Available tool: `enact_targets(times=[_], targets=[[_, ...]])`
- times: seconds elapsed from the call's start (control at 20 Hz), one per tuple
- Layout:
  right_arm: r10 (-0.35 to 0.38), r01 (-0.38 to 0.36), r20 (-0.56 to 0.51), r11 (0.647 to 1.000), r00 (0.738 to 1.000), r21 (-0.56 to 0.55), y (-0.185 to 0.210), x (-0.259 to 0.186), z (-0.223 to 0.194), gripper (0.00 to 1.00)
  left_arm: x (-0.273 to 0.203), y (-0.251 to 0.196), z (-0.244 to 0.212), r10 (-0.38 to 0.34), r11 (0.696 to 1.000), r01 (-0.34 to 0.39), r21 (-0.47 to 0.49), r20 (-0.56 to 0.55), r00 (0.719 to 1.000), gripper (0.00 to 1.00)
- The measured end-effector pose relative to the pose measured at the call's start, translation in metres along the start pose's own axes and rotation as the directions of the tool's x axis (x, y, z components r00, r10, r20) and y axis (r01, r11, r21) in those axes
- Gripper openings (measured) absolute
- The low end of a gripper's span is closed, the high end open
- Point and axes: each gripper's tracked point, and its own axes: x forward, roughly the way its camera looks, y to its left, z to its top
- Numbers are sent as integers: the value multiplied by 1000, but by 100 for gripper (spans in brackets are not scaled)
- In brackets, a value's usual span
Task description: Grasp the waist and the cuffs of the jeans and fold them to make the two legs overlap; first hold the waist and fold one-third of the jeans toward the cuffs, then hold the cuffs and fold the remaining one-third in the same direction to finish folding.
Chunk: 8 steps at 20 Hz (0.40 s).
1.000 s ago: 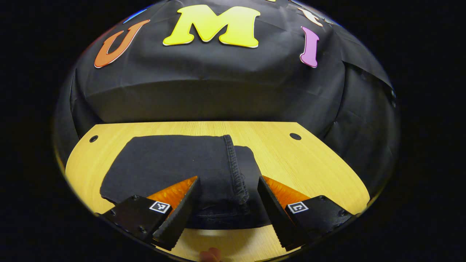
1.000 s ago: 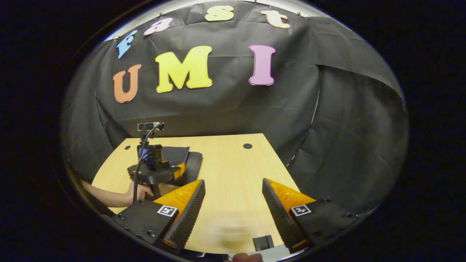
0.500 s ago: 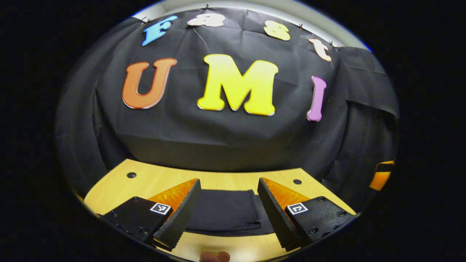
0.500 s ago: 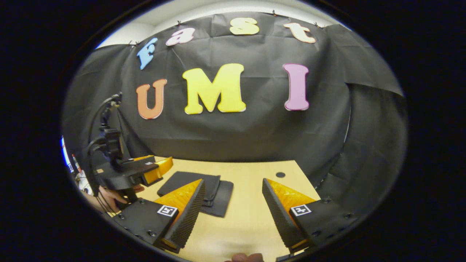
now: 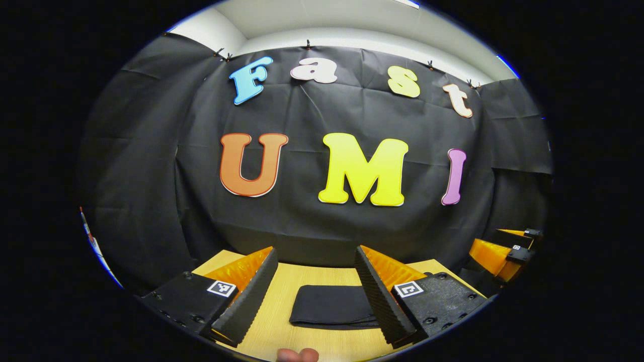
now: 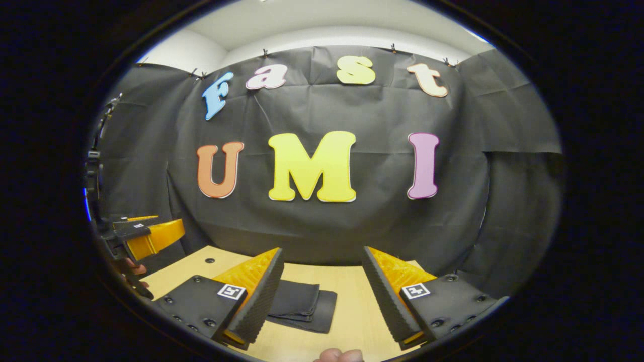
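so, counts: one table (image 5: 282, 301), one folded pair of jeans (image 5: 329, 311), two grippers, and a fingertip at the bottom edge of each view.

biggest item is the wooden table, in the lower part of both views, with the booth's black cloth wall behind it. the right gripper view shows one round hole (image 6: 210, 261) in the tabletop, lower left of centre.

jeans are dark and lie flat on the table as a compact folded stack. in the left gripper view they sit low centre, with the inner edge of the right-hand finger covering their right end. in the right gripper view the jeans (image 6: 307, 309) sit lower left of centre, layered edges visible, left part hidden behind the left-hand finger.

left gripper (image 5: 314, 294): jaws spread wide, nothing between them, held above the table, not touching the jeans. right gripper (image 6: 322, 301): same, jaws apart and empty, clear of the cloth.

cross views: the left gripper view catches the right gripper (image 5: 503, 251) at the right edge. the right gripper view catches the left gripper (image 6: 146, 236) at the left edge, with part of a hand (image 6: 132, 271) below it.
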Motion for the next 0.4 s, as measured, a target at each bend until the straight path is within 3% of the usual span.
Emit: enact_targets(times=[0.35, 0.4], targets=[[-12, 13, 24, 999, 1000, -39, 17, -12, 7, 94, -25, 12, 17, 22, 1000, -22, -7, 46, 999, 98], [-8, 9, 24, 999, 1000, -41, 21, -13, 6, 96, -27, 12, 18, 19, 1000, -18, -10, 48, 999, 88]])
